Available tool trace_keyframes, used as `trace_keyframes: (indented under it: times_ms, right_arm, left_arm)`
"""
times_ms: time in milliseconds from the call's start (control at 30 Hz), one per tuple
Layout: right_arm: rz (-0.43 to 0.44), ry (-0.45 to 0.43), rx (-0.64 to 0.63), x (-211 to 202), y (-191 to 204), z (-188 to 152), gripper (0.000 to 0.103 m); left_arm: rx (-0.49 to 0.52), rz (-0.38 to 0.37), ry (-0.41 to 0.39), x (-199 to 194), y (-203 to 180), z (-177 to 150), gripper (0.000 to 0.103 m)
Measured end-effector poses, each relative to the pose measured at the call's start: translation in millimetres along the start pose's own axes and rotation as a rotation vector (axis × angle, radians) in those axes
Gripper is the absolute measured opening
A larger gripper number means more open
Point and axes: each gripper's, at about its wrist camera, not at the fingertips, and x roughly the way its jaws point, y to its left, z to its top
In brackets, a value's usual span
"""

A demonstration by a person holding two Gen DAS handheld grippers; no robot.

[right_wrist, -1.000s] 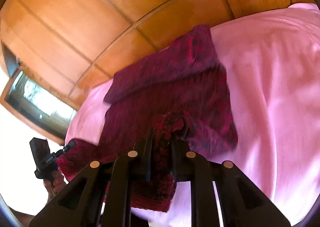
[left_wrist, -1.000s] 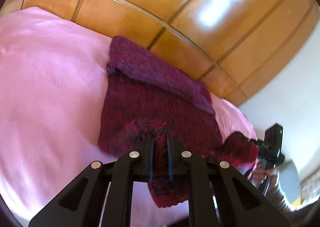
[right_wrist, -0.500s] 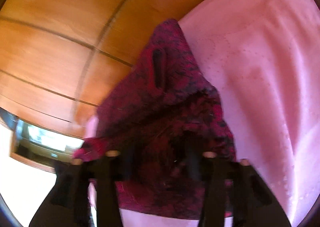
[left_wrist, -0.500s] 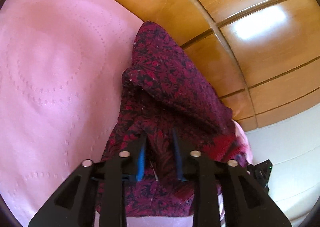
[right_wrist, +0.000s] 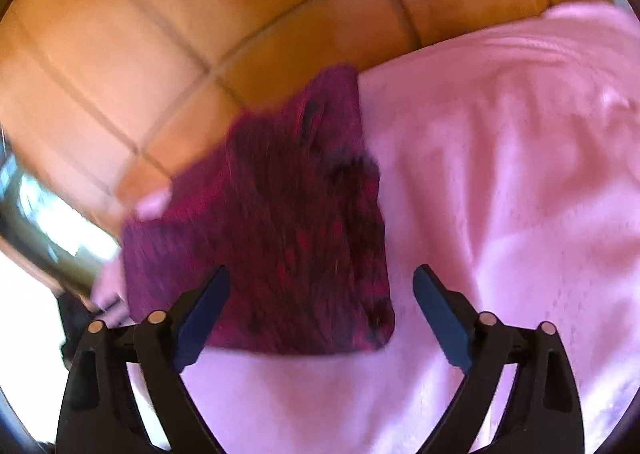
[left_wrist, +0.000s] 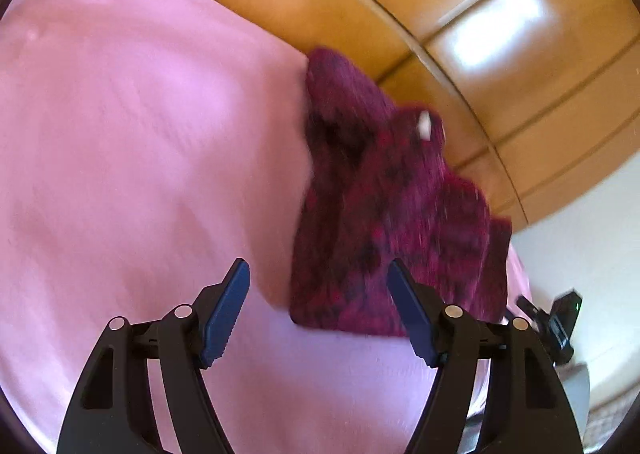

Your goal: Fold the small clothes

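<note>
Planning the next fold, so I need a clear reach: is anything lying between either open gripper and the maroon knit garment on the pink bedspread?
Nothing visible. Only bare pink bedspread lies between the left gripper, the right gripper and the maroon knit garment.

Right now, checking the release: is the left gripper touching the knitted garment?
Apart. The left wrist view shows the left gripper wide open, nothing pinched between its pads, while the dark red knitted garment lies on the pink bedspread beyond.
</note>
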Motion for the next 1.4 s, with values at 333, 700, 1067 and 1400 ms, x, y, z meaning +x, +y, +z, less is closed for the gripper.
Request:
trace_keyframes:
  times_ms: [333, 700, 1067, 1400]
  right_arm:
    - [-0.124, -0.005, -0.111, 7, 30, -5, 0.014]
    - [0.045, -0.043, -0.084, -75, 45, -26, 0.013]
    - [-0.092, 0.172, -0.050, -34, 13, -85, 0.046]
    - [-0.191, -0.057, -0.326, -38, 68, -46, 0.066]
  left_arm:
    - [0.123, 0.061, -0.010, 3, -35, -6, 0.012]
    - [0.098, -0.047, -0.022, -83, -45, -61, 0.011]
    - [0.161, 0.176, 0.090, -64, -38, -114, 0.043]
    - [0.495, 0.303, -0.103, -72, -97, -82, 0.057]
